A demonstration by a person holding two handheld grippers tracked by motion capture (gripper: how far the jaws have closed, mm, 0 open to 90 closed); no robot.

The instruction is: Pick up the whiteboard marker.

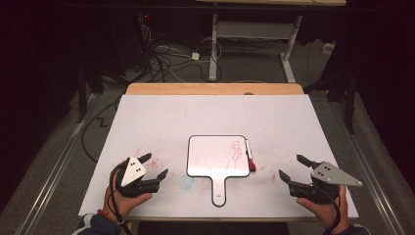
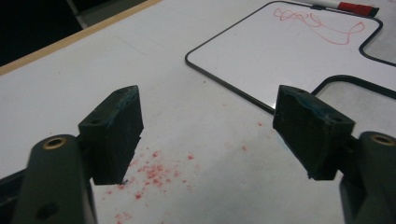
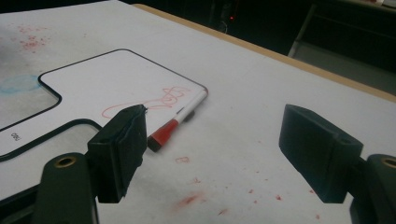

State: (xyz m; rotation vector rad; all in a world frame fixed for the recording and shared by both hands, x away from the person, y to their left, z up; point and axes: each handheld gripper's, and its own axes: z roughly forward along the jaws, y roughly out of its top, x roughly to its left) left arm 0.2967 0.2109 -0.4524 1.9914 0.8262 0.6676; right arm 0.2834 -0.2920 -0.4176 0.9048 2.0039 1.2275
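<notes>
**Whiteboard paddle flat mid-table, both grippers wide apart and empty**

A small handled whiteboard (image 1: 215, 156) is laid flat on the white table (image 1: 161, 117), handle toward the person. A red scribble (image 1: 235, 154) is drawn on the board's right part. A red-capped marker (image 1: 249, 155) is seen along the board's right edge, touching or just overlapping it, cap toward the person. Red smudges (image 2: 154, 172) are scattered on the table left and right of the board; a faint blue smear (image 1: 186, 182) is seen just left of the handle. The left gripper (image 1: 155, 166) is held left of the board, jaws spread, nothing between them. The right gripper (image 1: 292, 169) is held right of the board, jaws likewise spread and empty.
</notes>
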